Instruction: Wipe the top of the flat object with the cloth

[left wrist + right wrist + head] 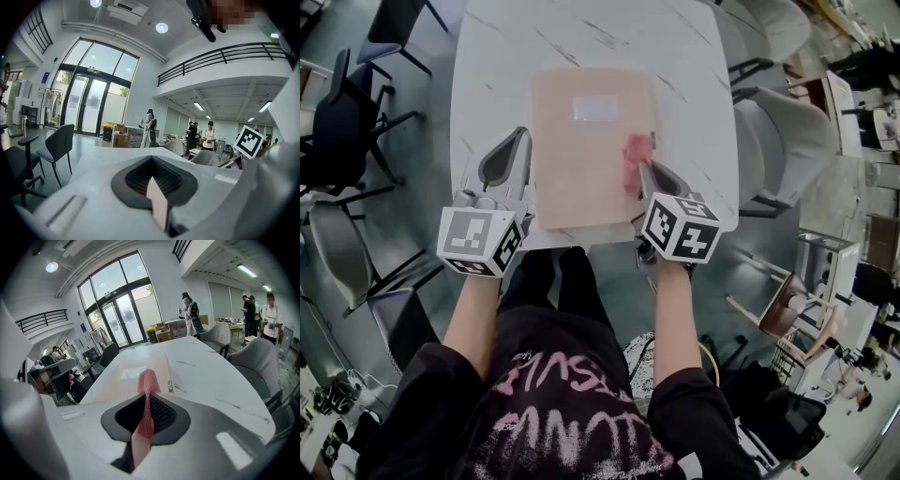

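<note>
The left hand-held gripper (517, 141), jaws together and empty, lies just beside the flat object (581, 141). The object's long axis runs away from the person along the bench (497, 56). The right hand-held gripper (641, 169) pinches the pink cloth (635, 155) at the object's right edge and hides its near corner.

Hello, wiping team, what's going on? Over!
Right gripper shut on pink cloth, at flat object's right edge. Left gripper shut, empty, beside its left edge. Nothing blocking the top. Over.
</note>
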{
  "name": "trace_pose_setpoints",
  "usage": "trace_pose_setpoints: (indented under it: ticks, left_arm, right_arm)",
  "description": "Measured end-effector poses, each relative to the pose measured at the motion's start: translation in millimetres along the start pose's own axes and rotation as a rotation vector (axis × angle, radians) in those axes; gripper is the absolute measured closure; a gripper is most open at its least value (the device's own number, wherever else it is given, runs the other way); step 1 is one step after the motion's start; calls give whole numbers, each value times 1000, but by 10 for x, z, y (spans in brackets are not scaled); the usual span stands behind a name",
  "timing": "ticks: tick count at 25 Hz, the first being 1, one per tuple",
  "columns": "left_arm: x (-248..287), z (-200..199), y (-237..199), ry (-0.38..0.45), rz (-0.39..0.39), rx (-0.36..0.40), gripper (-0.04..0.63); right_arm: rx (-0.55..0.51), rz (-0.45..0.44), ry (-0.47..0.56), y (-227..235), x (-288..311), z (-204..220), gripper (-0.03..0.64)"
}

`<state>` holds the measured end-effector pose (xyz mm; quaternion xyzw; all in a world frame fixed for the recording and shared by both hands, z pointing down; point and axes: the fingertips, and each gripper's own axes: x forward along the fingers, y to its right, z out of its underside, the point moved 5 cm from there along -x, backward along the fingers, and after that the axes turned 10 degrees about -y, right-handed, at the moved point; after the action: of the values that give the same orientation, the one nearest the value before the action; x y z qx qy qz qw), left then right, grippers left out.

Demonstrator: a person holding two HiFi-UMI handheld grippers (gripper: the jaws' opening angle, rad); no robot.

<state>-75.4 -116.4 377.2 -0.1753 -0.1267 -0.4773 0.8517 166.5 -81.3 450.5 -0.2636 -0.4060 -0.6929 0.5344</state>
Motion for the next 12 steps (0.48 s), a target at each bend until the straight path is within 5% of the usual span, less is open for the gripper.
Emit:
trace_pose_setpoints:
  ticks: [12]
  left_arm:
    - [-39,-77,15,12,-8,-3,594]
  right_arm:
    - [-40,-19,132,-107,-112,-214,568]
